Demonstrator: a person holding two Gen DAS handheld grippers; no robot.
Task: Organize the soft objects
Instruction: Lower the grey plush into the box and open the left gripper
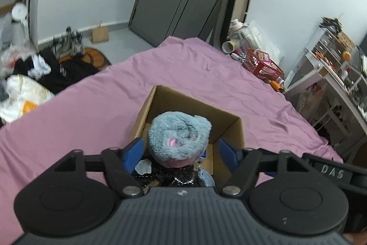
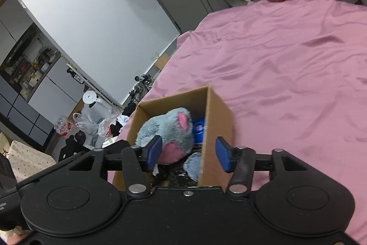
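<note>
Both tongs, left (image 1: 180,154) and right (image 2: 188,154), gape wide over the box (image 1: 229,128) on the bed (image 1: 91,96); the plush (image 1: 179,135) hides most contents, a blue item half-seen.

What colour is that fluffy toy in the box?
Grey-blue fluffy plush toy with pink patches; right wrist view.

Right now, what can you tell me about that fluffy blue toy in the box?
The plush toy is a rounded, grey-blue thing of shaggy fake fur with pink patches, one on an ear-like flap and one lower down. It sits inside the open cardboard box on the pink bedsheet, bulging above the rim. It rests on other things in the box, including something shiny and black. Both grippers are open around it; whether a blue finger touches its fur is unclear.
</note>
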